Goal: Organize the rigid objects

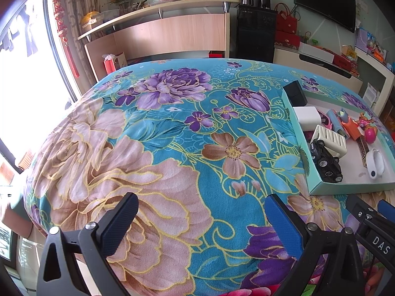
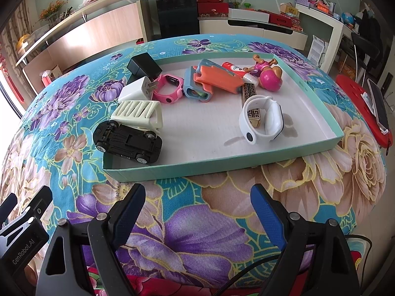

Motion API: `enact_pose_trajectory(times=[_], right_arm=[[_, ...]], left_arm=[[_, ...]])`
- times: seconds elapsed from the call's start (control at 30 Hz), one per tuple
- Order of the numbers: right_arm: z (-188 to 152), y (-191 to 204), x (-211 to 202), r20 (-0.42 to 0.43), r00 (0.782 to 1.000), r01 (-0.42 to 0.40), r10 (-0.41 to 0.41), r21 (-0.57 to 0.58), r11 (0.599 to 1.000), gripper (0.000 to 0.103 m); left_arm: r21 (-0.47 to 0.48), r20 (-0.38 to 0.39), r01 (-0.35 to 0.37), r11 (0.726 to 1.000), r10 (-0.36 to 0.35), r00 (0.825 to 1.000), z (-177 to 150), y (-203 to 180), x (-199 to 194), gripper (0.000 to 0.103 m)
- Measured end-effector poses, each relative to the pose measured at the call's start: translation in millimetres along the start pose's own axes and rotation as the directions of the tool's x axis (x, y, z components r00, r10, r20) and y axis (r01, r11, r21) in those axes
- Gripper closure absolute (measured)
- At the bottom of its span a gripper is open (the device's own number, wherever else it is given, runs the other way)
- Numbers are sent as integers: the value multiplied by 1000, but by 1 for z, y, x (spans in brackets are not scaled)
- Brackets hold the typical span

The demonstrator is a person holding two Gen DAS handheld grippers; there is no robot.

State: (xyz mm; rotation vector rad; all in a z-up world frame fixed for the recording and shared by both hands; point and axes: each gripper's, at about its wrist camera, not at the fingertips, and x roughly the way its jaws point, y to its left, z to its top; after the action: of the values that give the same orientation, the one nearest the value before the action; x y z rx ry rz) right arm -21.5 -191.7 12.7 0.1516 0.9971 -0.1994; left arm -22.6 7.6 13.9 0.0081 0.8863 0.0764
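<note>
Both grippers, left gripper point(image 1: 201, 218) and right gripper point(image 2: 198, 212), fingers spread, empty, hovering over floral blanket point(image 2: 187, 234). Toys, chargers, watches all inside teal tray point(image 2: 246, 166) at 12 o'clock; black toy car point(image 2: 128, 141) on side. Gathering apparently done; tidying maybe left.

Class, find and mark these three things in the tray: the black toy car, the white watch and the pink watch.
black toy car point(image 2: 128, 141): right wrist view, on its underside.
white watch point(image 2: 271, 120): right wrist view, on its case.
pink watch point(image 2: 170, 83): right wrist view, on its face.
</note>
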Motion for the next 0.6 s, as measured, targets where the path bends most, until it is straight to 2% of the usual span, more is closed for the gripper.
enact_pose_trajectory(times=[0.6], right_arm=[[0,0,0,-2,1000,0,0,-1,1000,15]], left_arm=[[-3,7,-11,1000,11,1000,0,1,-1,0]])
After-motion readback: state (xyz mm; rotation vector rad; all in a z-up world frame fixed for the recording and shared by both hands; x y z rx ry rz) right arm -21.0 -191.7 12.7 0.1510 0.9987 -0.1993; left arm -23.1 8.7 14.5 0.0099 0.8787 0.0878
